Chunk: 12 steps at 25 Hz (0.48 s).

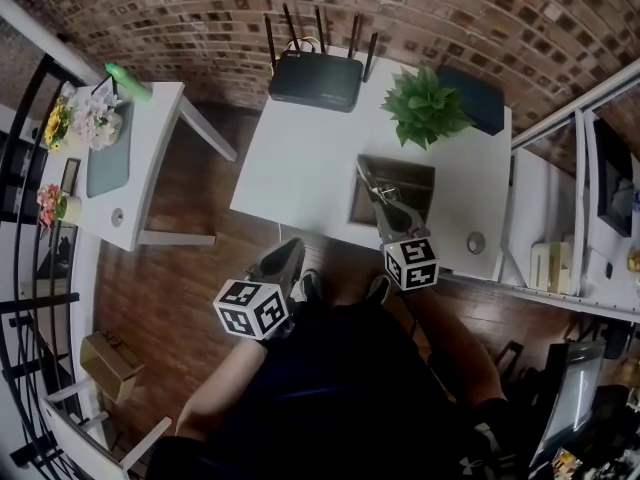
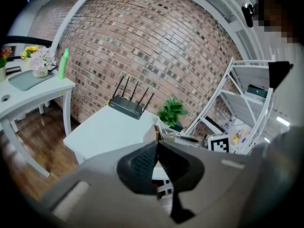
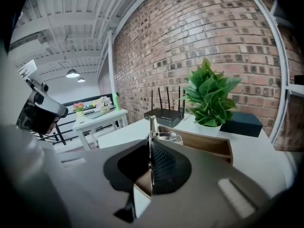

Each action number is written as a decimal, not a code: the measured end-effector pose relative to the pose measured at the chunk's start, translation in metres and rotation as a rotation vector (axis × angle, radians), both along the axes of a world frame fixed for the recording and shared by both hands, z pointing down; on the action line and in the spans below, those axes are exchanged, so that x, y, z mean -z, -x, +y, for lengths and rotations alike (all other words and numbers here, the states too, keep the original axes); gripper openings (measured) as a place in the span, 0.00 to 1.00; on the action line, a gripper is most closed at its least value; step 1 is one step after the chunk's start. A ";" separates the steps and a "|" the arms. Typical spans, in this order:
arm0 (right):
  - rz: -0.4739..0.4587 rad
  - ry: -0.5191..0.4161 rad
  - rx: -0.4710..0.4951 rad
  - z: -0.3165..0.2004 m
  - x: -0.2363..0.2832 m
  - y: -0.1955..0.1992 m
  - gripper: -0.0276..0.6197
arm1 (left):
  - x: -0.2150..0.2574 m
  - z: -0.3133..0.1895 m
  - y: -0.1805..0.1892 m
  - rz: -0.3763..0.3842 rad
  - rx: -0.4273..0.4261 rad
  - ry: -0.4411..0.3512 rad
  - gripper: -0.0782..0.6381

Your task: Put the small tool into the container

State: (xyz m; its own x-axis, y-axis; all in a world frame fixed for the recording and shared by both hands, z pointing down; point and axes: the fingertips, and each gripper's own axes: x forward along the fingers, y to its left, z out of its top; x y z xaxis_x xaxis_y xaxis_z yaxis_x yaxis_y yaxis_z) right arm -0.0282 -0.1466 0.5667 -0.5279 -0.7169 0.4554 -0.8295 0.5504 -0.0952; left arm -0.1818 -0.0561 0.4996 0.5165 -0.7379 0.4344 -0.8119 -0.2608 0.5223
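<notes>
Gripping metal clip (image 3: pixel 151 127) w/ R tool (image 3: pixel 150 151) over box (image 3: pixel 209 147); L tool (image 2: pixel 157 148) closed; plant (image 3: pixel 209 101), router (image 3: pixel 164 115) behind

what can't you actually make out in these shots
1. What kind of thing the small tool is: the right gripper view shows it edge-on in the right claw, and in the head view it is too small.
2. The container floor: head view, partly covered by claw and tool.
3. The round thing on the table: head view, too small.
</notes>
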 end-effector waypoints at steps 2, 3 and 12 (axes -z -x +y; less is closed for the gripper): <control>0.003 0.005 -0.007 0.000 -0.002 0.000 0.06 | -0.001 -0.001 0.000 0.000 -0.005 0.002 0.12; 0.006 0.006 -0.008 0.000 -0.003 0.000 0.06 | -0.001 -0.001 -0.001 0.000 -0.006 0.002 0.12; 0.046 0.039 0.006 0.001 -0.016 0.003 0.06 | 0.001 -0.001 -0.003 0.006 -0.001 -0.002 0.12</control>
State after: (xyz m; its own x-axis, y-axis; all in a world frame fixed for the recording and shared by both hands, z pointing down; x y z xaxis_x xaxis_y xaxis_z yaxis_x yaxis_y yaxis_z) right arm -0.0308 -0.1453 0.5831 -0.5099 -0.6948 0.5072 -0.8302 0.5519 -0.0787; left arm -0.1783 -0.0573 0.4988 0.5201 -0.7382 0.4296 -0.8083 -0.2629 0.5268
